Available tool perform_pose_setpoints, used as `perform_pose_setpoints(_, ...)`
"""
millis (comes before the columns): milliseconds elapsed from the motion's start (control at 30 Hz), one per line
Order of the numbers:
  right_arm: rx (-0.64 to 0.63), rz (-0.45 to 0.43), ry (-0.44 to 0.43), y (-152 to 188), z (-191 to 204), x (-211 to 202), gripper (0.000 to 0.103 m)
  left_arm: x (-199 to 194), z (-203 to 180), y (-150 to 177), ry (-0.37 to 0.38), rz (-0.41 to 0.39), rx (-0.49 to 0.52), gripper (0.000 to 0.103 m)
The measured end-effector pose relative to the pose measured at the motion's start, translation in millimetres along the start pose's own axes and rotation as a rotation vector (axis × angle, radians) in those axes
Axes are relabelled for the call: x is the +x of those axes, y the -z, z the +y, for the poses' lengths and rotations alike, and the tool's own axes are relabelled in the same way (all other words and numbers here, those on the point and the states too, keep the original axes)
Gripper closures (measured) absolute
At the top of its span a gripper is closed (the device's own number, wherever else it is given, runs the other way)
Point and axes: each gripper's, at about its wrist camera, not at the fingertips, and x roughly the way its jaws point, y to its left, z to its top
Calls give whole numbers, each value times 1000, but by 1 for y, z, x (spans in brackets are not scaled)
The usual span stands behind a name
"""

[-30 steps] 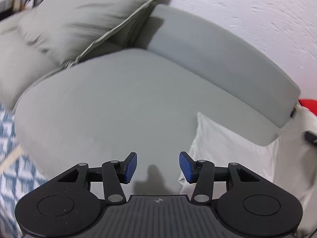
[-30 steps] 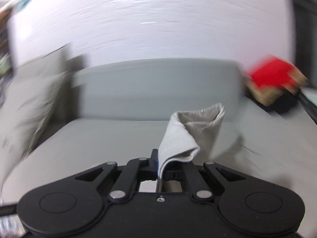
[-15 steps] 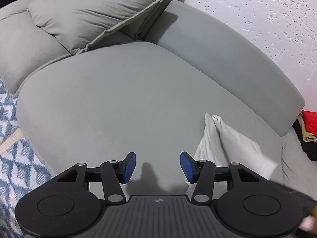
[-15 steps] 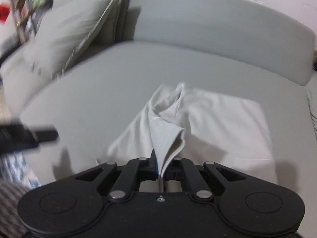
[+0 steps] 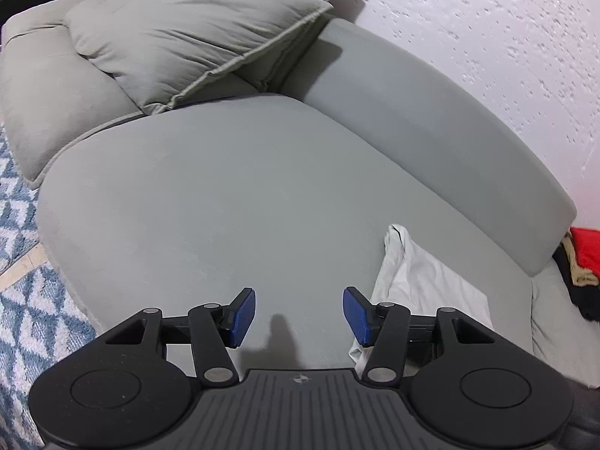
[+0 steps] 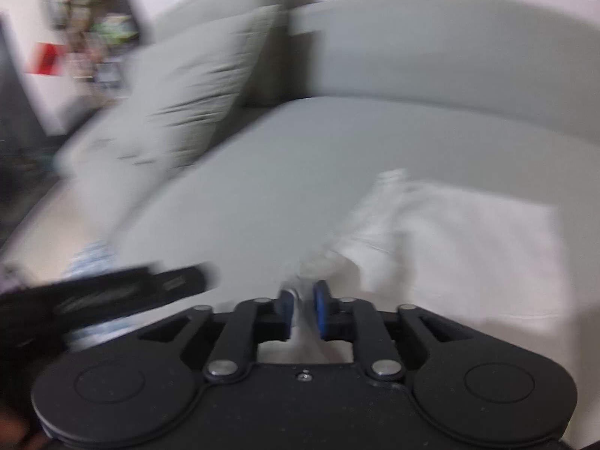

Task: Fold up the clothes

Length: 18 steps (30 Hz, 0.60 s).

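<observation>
Working the cloth at its near edge with the right gripper. Its pads stand a narrow slit apart with pale fabric in the slit. The right view is too smeared to tell whether that is a real pinch or fabric lying loose between them.

The left gripper is spread wide with nothing between the pads, hovering over bare seat just left of the cloth.

Cloth state: it lies on the seat, right of centre. Most of it is flat, with a bunched ridge along its left edge. That fits either an edge being taken up or one just being laid down, and I can't settle which.

My read on doing it well either way:
- Keep the right gripper low over the seat so the fabric doesn't balloon.
- Take hem only, one layer stack, no seat fabric.
- Keep the edge taut and square to the far edge.
- The bunched ridge is the weak spot. The left gripper is close enough to flatten or pin it.

Count:
- Grippers: 2
- White cloths on the seat: 1
- Cushions: 2, with the front one lying over the rear one
- Red and black heaps at the sofa's far end: 1, items inside not separable
- Rugs: 1
</observation>
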Motion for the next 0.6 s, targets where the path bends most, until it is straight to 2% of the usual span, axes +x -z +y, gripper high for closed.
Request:
perform_pose_setpoints(33,17,-2,-44,1,-6,-8,82,0,0,0,-3,2,-2,52)
perform_pose_setpoints(100,58,-36,-64,0,-24,-29,73,2,-5,0,2,11,21,52)
perform_pose_setpoints(133,80,-56,-61,-1,-34,-41,63,3,-9,0,7,16,36,52)
perform_pose_setpoints(233,194,-132,-5,1,-75,-78,45,6,-20,0,20,30,83,55)
perform_pose_setpoints(333,296,-183,86,7,-116,-106,36,9,-30,0,33,44,130,59)
perform_pose_setpoints(367,321,-187,115,11,-128,-110,36,10,-39,1,38,45,174,60)
perform_pose_setpoints(433,361,-176,155,20,-144,-112,36,12,-64,6,52,32,303,68)
perform_pose_setpoints(467,372,-168,171,25,-149,-112,41,15,-77,9,69,33,352,72)
perform_pose_setpoints(500,362,-160,188,27,-151,-108,47,17,-89,12,85,34,401,77)
perform_pose_setpoints(533,332,-149,205,27,-149,-104,68,23,-100,16,101,45,442,83)
perform_pose_setpoints(567,300,-134,218,26,-146,-98,77,31,-109,20,108,66,480,85)
perform_pose_setpoints(600,268,-119,228,25,-142,-93,82,41,-117,25,92,89,520,88)
